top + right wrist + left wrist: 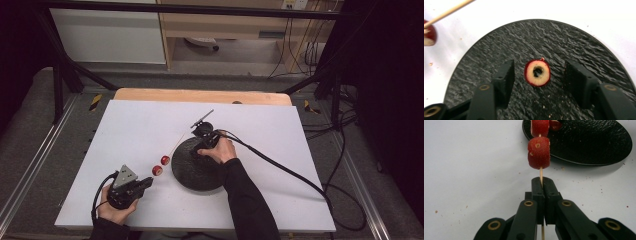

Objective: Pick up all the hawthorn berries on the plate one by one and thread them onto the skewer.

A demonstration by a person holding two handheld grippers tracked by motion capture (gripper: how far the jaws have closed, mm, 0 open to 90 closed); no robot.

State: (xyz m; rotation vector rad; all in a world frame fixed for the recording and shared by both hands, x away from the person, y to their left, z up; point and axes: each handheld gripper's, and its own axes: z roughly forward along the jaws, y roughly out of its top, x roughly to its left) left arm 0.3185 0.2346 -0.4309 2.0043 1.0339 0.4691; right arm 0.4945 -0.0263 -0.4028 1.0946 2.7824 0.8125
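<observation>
From the high view, the left gripper [145,183] sits near the table's [125,125] front-left corner, holding a thin skewer [176,146] with two red fruit pieces [161,165] threaded on it; the right gripper [200,150] hangs over the far-left part of the black plate [192,172].

In the left gripper view, the jaws are clamped together on the skewer [541,173], just below the nearer fruit piece [539,153].

In the right gripper view, the jaws stand apart on either side of a cored fruit slice [537,72], apparently not touching it, near the plate's [574,40] middle.
</observation>
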